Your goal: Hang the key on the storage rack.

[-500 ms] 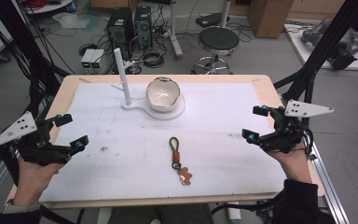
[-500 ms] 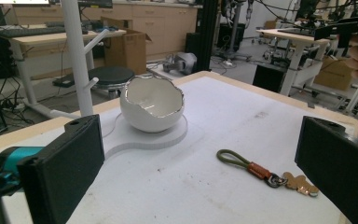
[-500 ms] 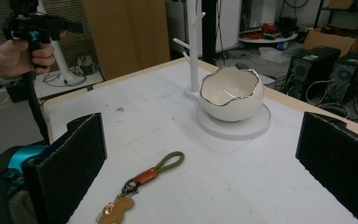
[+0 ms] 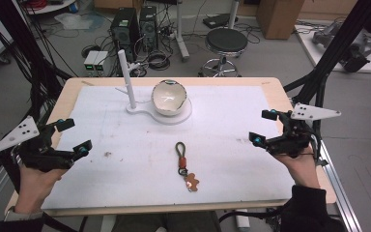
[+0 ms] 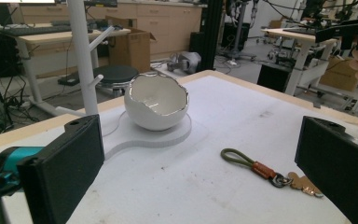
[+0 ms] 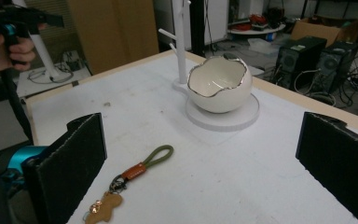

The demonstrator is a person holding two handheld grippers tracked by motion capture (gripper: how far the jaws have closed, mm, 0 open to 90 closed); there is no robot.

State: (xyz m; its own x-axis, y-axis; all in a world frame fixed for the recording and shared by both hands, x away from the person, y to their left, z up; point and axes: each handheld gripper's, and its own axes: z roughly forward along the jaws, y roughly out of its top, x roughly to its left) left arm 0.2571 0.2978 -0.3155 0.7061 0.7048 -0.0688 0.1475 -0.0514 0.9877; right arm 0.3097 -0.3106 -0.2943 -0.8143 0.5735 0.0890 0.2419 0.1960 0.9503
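Olive-green loop up, charm down: keychain (image 4: 186,166) lies at mid-table, long axis running away from the person, toward the bowl (image 4: 169,97). Left gripper (image 4: 72,137) and right gripper (image 4: 263,127) flank it, well apart, roughly equally far. Both sets of jaws gape wide, holding nothing.

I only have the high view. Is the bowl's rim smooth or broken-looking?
Observer: Jagged, like a cracked eggshell, with a metallic edge; see the bowl in the right gripper view.
Operator: Does the white post have anything on it?
Observer: The post carries short side pegs, bare.
Operator: What is on the keychain's end?
Observer: The keychain ends in a small gingerbread-figure charm, after an olive loop and a brown leather band.
Operator: Right hand-held gripper holding anything?
Observer: No, the right hand-held gripper is open, with nothing between its jaws.
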